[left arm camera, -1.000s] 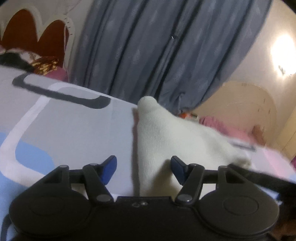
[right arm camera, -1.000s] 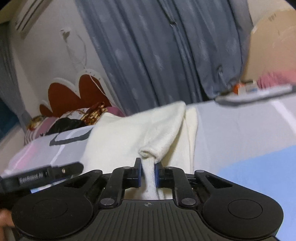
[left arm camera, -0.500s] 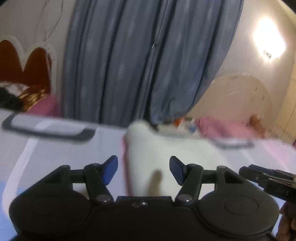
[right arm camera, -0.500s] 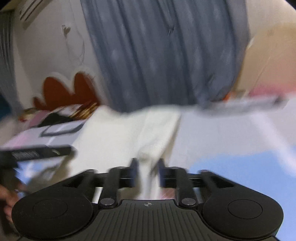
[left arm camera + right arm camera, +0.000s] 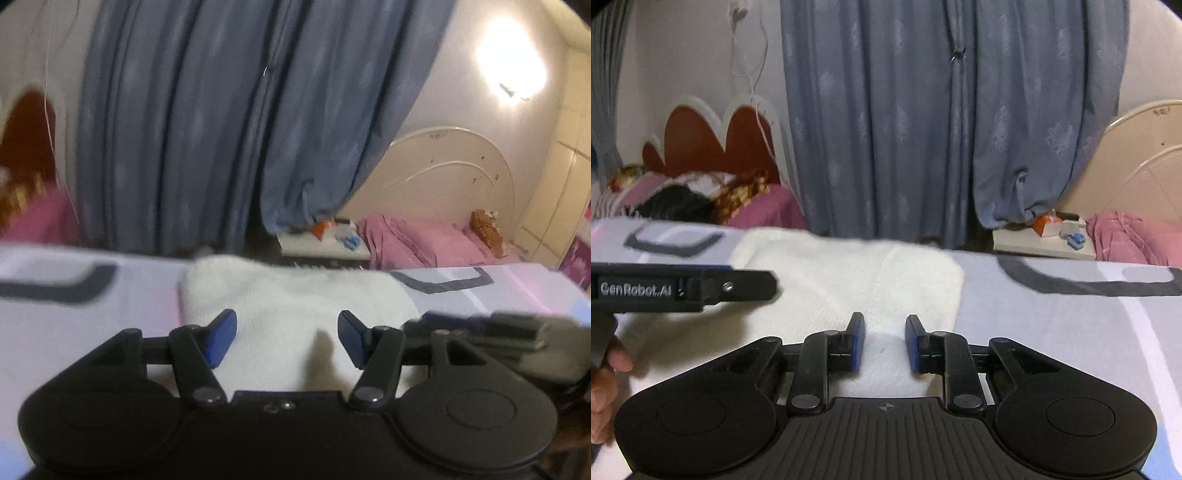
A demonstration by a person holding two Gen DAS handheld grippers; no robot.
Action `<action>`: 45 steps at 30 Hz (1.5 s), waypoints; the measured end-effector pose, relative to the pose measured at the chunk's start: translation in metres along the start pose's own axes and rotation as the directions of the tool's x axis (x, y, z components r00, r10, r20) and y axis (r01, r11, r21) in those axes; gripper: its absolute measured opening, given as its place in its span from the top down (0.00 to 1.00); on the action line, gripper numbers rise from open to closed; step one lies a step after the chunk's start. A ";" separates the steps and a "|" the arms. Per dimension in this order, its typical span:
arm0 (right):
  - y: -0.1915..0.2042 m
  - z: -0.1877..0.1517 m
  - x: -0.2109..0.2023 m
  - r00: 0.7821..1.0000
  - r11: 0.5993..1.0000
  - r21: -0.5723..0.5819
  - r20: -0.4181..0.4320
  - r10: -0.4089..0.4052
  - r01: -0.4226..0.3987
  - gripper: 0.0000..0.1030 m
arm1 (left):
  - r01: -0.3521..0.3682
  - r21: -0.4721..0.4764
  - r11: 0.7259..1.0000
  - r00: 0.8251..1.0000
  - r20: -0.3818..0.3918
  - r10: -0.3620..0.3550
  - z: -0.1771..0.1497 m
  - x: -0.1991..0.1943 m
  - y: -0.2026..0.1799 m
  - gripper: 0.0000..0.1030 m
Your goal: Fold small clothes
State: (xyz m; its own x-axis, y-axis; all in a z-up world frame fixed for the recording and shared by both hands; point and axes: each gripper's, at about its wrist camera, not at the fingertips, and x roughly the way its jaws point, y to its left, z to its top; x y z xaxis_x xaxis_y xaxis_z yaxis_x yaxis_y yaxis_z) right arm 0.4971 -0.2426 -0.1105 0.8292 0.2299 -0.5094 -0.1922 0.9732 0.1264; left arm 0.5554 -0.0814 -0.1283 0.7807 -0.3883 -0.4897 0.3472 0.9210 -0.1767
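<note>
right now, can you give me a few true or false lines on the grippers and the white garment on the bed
1. The right gripper is clamped on the white garment. False: its jaws are apart with nothing between them.
2. The left gripper is open. True.
3. The white garment lies on the patterned bedsheet. True.
4. The curtain behind the bed is red. False: it is blue-grey.
5. The left gripper appears in the right wrist view. True: it reaches in from the left, over the garment.
</note>
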 end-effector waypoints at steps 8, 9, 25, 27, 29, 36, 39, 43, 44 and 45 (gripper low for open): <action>0.016 -0.023 -0.016 0.999 0.997 -0.074 -0.047 0.002 -0.005 0.78 | -0.090 -0.065 0.994 0.990 -0.115 0.082 -0.017 0.011 0.006 0.35; 0.015 -0.019 -0.020 0.998 0.998 -0.056 -0.055 0.000 -0.003 0.78 | -0.090 -0.064 0.994 0.991 -0.108 0.083 -0.015 0.003 0.007 0.38; 0.027 -0.082 -0.127 0.987 0.985 0.121 -0.090 0.136 -0.125 0.78 | -0.151 -0.109 0.982 0.982 -0.127 0.137 -0.097 -0.099 0.023 0.41; 0.027 -0.082 -0.120 0.986 0.986 0.127 -0.117 0.121 -0.106 0.78 | -0.162 -0.109 0.981 0.980 -0.132 0.147 -0.096 -0.099 0.020 0.41; 0.022 -0.082 -0.121 0.984 0.980 0.156 -0.112 0.140 -0.122 0.85 | -0.167 -0.107 0.980 0.978 -0.143 0.151 -0.093 -0.099 0.018 0.44; 0.005 -0.080 -0.121 0.982 0.977 0.187 -0.138 0.126 -0.099 0.97 | -0.094 -0.044 0.995 0.979 -0.185 0.085 -0.100 -0.100 0.001 0.42; 0.007 -0.074 -0.123 0.983 0.981 0.176 -0.144 0.112 -0.086 0.97 | -0.096 -0.063 0.993 0.987 -0.132 0.087 -0.093 -0.117 0.001 0.45; 0.024 -0.062 -0.146 0.996 0.993 0.098 -0.044 0.073 -0.068 0.94 | -0.126 -0.071 0.989 0.987 -0.105 0.118 -0.089 -0.119 0.007 0.43; 0.027 -0.061 -0.146 0.996 0.992 0.096 -0.022 0.087 -0.084 0.94 | -0.133 -0.072 0.989 0.982 -0.142 0.122 -0.091 -0.110 0.008 0.44; 0.030 -0.061 -0.144 0.995 0.991 0.093 -0.013 0.101 -0.100 0.94 | -0.143 -0.051 0.988 0.972 -0.196 0.131 -0.095 -0.100 0.007 0.43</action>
State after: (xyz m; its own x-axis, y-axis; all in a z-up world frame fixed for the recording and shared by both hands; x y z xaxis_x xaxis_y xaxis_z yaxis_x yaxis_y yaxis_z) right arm 0.3402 -0.2465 -0.0852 0.7989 0.3273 -0.5047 -0.2240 0.9405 0.2554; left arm 0.4298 -0.0333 -0.1614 0.7020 -0.2508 -0.6665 0.2051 0.9675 -0.1480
